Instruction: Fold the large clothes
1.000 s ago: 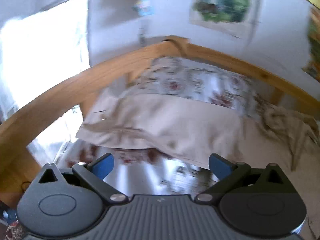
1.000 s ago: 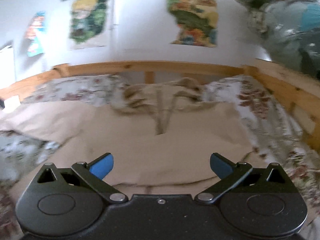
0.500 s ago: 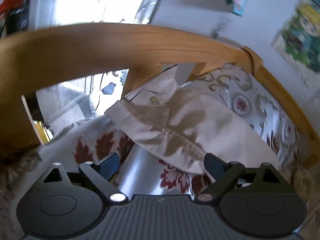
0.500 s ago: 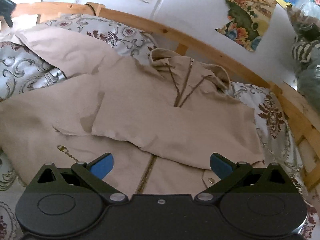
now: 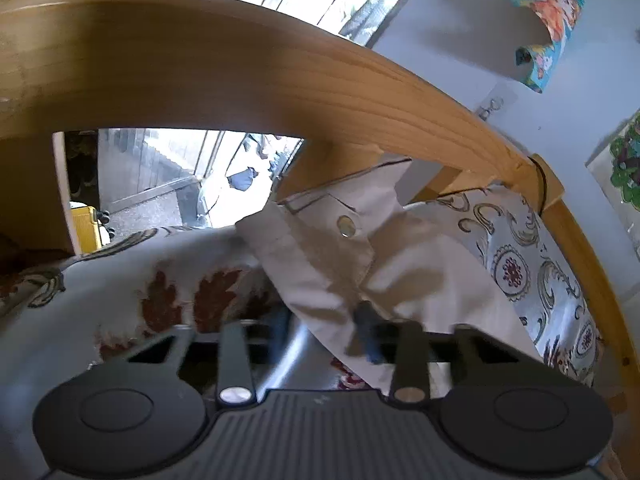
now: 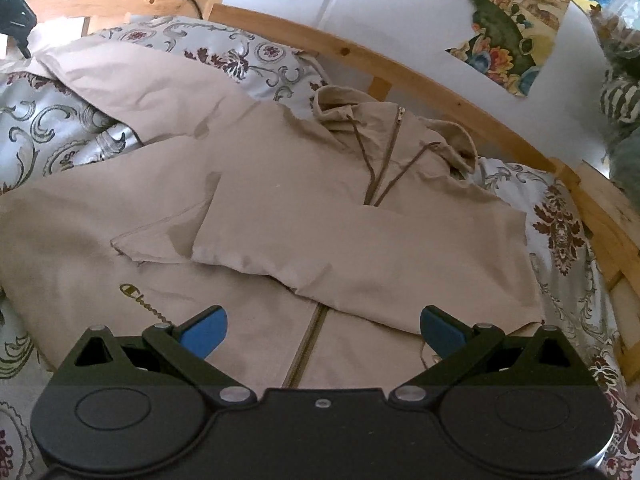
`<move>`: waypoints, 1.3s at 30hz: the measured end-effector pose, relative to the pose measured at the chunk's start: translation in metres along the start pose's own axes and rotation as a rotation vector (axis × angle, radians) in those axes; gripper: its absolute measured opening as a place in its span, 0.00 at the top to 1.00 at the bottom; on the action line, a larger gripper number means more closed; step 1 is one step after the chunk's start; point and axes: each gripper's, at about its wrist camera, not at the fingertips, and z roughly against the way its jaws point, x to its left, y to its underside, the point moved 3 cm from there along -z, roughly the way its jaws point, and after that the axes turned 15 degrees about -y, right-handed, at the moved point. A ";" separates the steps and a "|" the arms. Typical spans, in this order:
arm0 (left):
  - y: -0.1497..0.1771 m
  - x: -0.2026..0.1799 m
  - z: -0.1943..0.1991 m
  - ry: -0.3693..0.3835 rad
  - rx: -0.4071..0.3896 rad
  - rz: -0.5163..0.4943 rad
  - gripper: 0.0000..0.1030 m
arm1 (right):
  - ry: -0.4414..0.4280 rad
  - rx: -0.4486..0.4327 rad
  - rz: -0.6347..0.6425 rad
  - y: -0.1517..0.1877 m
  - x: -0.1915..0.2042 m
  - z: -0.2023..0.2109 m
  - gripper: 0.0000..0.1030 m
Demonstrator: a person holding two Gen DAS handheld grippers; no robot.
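A large beige zip-up hooded jacket (image 6: 280, 200) lies spread on the bed, one sleeve folded across its chest, the other stretched to the far left. In the left wrist view that sleeve's cuff (image 5: 332, 256), with a metal snap, lies by the bed corner. My left gripper (image 5: 324, 332) has its fingers drawn in around the cuff's edge; motion blur hides the contact. The left gripper also shows at the far left of the right wrist view (image 6: 16, 20). My right gripper (image 6: 323, 330) is open and empty above the jacket's lower front.
A curved wooden bed rail (image 5: 240, 80) runs close above the left gripper and rims the bed in the right wrist view (image 6: 440, 80). The floral bedspread (image 6: 60, 128) covers the mattress. Posters (image 6: 508, 28) hang on the wall. A bright doorway (image 5: 168, 176) shows behind the rail.
My left gripper went from open to closing on the sleeve cuff and moved nearer the bed corner. My right gripper rose and tilted down over the jacket, staying open.
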 end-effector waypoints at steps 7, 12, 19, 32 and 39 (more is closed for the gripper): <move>-0.001 0.002 0.008 0.013 -0.038 0.009 0.94 | -0.003 -0.001 0.001 0.000 0.000 0.000 0.01; 0.005 -0.001 0.035 0.071 -0.106 -0.053 0.99 | -0.005 0.001 -0.007 0.000 0.000 0.000 0.01; 0.017 -0.022 0.077 0.099 -0.252 -0.228 1.00 | -0.009 -0.005 -0.013 0.000 0.000 0.002 0.01; 0.059 -0.114 0.206 0.463 -0.618 -0.617 1.00 | 0.023 -0.079 -0.094 -0.008 -0.023 0.020 0.01; 0.166 -0.167 0.288 0.813 -0.619 -0.935 1.00 | 0.209 -0.155 -0.286 -0.003 -0.100 0.042 0.01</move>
